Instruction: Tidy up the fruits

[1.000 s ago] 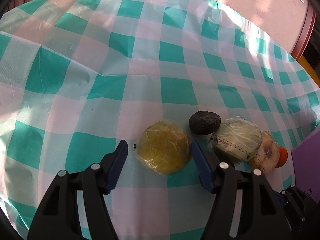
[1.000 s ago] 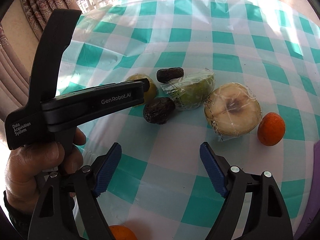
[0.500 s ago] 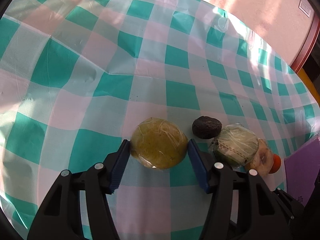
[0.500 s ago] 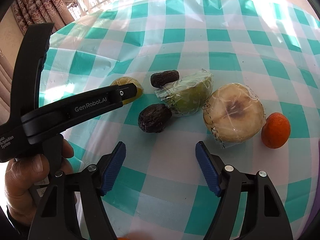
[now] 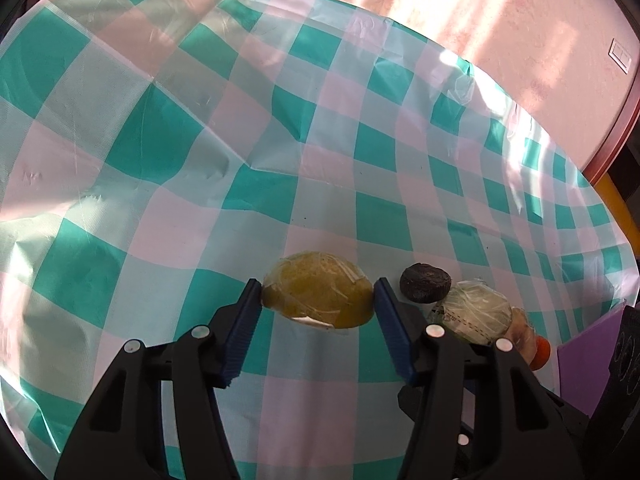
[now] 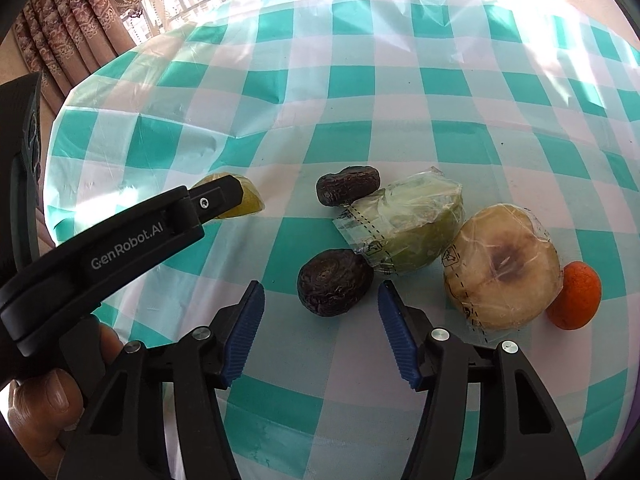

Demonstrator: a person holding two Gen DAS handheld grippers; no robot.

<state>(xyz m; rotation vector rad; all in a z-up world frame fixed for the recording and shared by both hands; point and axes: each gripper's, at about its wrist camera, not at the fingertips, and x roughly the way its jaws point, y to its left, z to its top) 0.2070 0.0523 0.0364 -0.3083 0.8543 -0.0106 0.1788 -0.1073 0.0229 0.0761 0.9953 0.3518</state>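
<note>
My left gripper (image 5: pixel 318 294) is shut on a plastic-wrapped yellow-green fruit half (image 5: pixel 318 296) and holds it above the checked tablecloth (image 5: pixel 200 160); it also shows in the right wrist view (image 6: pixel 244 200). My right gripper (image 6: pixel 320 300) is open, its blue pads on either side of a dark wrinkled fruit (image 6: pixel 332 282) lying on the cloth. Behind it lie a second dark fruit (image 6: pixel 348 190), a wrapped green fruit half (image 6: pixel 408 232), a wrapped pale cut fruit (image 6: pixel 502 268) and a small orange fruit (image 6: pixel 576 300).
A purple board (image 5: pixel 588 364) lies at the right edge of the table. The left hand-held gripper body (image 6: pixel 104 256) reaches in from the left in the right wrist view. Curtains (image 6: pixel 80 28) and a window stand behind the table.
My left gripper closed on the wrapped yellow-green fruit half and lifted it. My right gripper moved forward, so the dark wrinkled fruit now lies between its pads.
</note>
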